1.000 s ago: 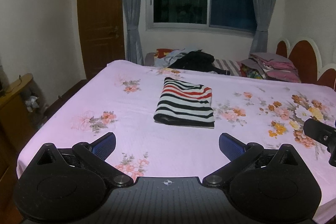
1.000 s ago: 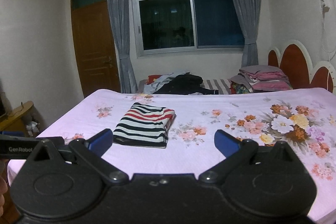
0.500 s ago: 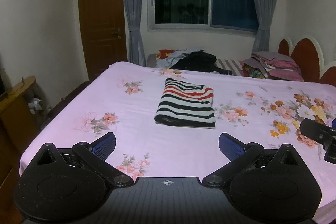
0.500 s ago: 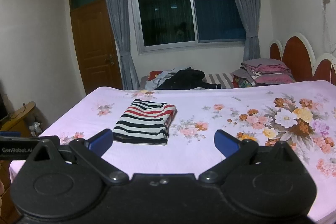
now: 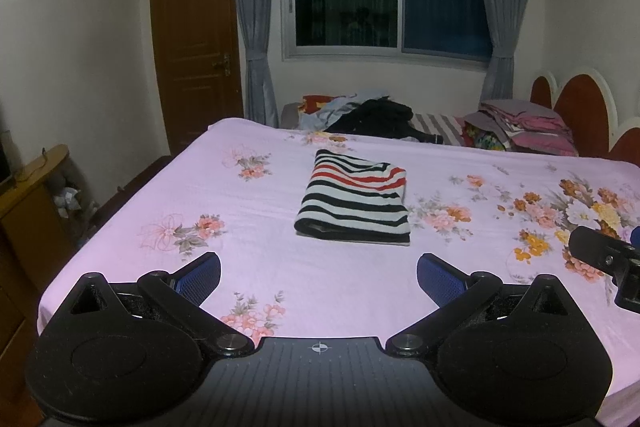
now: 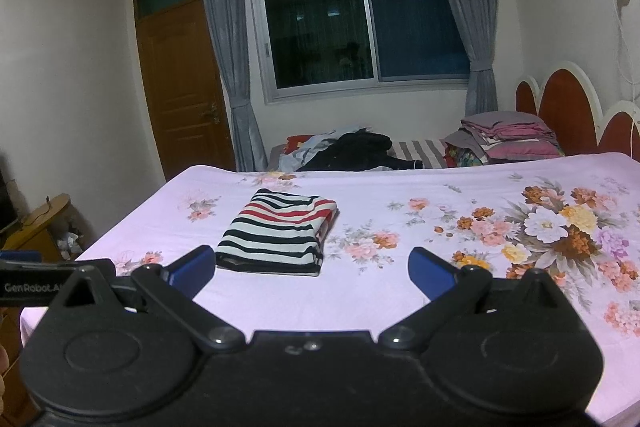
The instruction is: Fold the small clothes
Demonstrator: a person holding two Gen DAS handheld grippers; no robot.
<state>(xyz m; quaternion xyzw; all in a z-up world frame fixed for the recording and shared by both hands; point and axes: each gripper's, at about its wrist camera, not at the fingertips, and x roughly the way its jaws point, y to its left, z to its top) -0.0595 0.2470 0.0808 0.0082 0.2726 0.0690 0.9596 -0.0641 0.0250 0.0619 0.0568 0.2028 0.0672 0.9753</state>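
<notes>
A folded garment (image 5: 354, 201) with black, white and red stripes lies flat on the pink flowered bed sheet (image 5: 208, 195); it also shows in the right wrist view (image 6: 280, 233). My left gripper (image 5: 319, 275) is open and empty, held above the bed's near edge, well short of the garment. My right gripper (image 6: 307, 269) is open and empty too, to the right of the left one; the garment lies ahead and left of it. Part of the right gripper shows at the left wrist view's right edge (image 5: 608, 259).
A heap of loose clothes (image 5: 372, 117) lies beyond the bed's far edge, with stacked folded bedding (image 5: 524, 129) by the red headboard (image 5: 580, 111) on the right. A wooden cabinet (image 5: 28, 195) stands at the left. A door (image 5: 196, 47) and a window are at the back.
Both grippers have tilted upward a little, so the bed and the garment sit slightly lower in both views. The garment has not moved and both grippers stay open.
</notes>
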